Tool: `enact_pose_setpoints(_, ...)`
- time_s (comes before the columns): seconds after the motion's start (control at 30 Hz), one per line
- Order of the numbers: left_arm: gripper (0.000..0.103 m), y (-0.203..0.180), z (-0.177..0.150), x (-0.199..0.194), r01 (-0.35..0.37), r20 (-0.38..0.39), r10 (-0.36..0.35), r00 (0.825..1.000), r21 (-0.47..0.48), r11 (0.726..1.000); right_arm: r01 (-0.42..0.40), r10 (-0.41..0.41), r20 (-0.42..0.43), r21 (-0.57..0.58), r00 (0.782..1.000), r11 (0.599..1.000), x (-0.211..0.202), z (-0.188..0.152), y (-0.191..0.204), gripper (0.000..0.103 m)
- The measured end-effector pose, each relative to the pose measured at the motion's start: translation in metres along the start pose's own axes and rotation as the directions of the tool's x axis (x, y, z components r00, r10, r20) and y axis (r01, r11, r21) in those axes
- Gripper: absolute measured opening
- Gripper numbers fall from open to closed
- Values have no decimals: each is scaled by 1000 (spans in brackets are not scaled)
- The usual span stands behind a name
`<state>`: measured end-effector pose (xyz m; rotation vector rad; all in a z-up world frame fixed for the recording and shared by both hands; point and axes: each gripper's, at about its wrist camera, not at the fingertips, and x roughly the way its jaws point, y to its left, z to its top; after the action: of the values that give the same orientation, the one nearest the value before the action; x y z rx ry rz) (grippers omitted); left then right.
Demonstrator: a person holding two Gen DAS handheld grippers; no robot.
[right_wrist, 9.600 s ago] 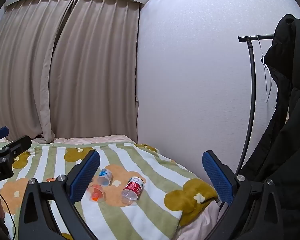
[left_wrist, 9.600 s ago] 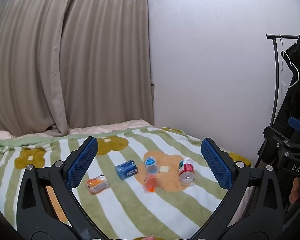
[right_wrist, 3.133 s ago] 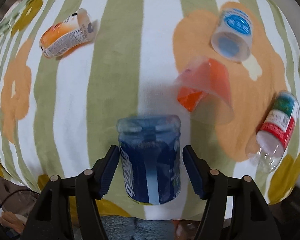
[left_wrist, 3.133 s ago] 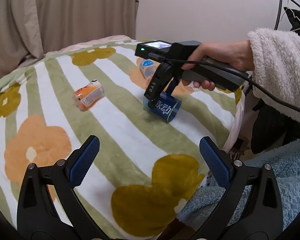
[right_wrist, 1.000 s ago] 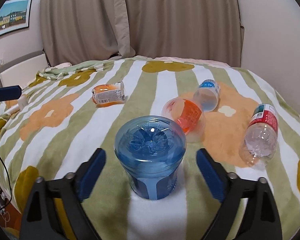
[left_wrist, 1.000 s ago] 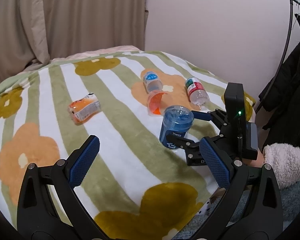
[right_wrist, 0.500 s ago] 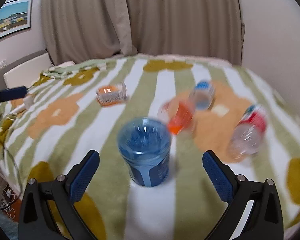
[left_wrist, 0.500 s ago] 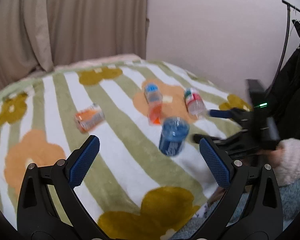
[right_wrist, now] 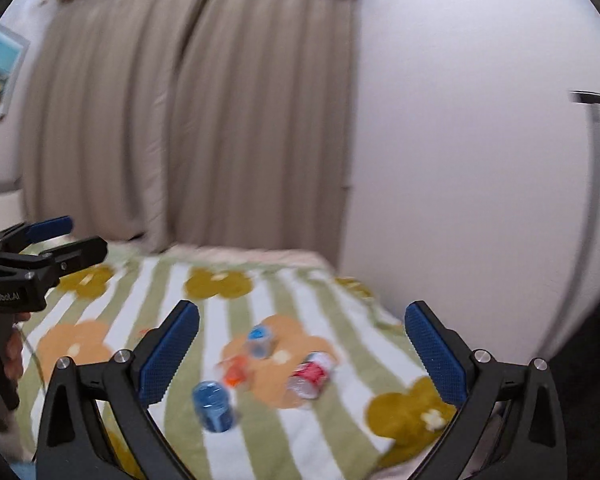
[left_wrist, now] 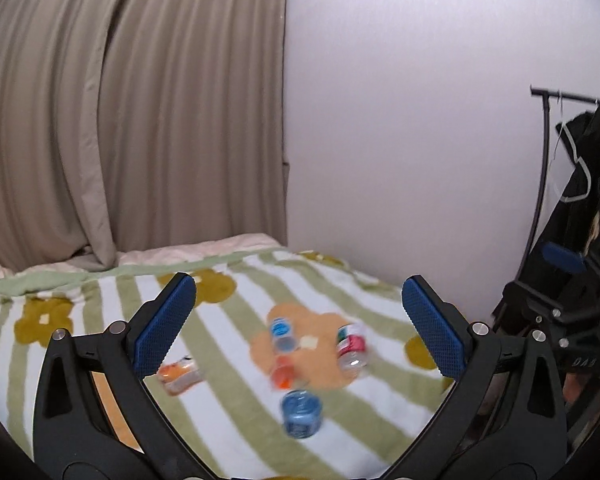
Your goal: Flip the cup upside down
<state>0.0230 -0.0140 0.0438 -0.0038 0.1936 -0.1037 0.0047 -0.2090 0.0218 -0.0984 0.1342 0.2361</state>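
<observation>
Soft striped bed blanket (left_wrist: 228, 412) carries the blue cup (left_wrist: 301, 408) base-up, just in front of the orange cup (left_wrist: 283, 372); left hand-held gripper (left_wrist: 300, 322) and right hand-held gripper (right_wrist: 302, 350) spread, empty, well back; plush give could topple it.

translucent blue plastic cup (left_wrist: 302, 414): glossy | green-and-white striped fleece blanket (left_wrist: 228, 420): soft, matt cloth | beige pleated curtain (left_wrist: 132, 120): matt cloth | left gripper (left_wrist: 300, 330): matt black plastic, 2 rough blue pads (left_wrist: 165, 330)
</observation>
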Motion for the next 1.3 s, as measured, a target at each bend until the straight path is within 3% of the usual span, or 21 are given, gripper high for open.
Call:
enact_pose_setpoints(0.2, 103, -17, -34, -4, -53, 32, 51, 998, 48, 997, 111, -110, -16, 141, 994, 984, -10, -24, -24, 103)
enact_pose_setpoints(0.53, 103, -25, -42, -6, -58, 30, 56, 998, 95, 994, 204, -203, -29, 165, 979, 965, -13, -39, -39, 103)
enact_pose_setpoints(1.3, 103, -27, -43, -9, -21, 19, 19, 1000, 80, 997, 215, -210, -54, 141, 976, 966, -11, -39, -40, 103)
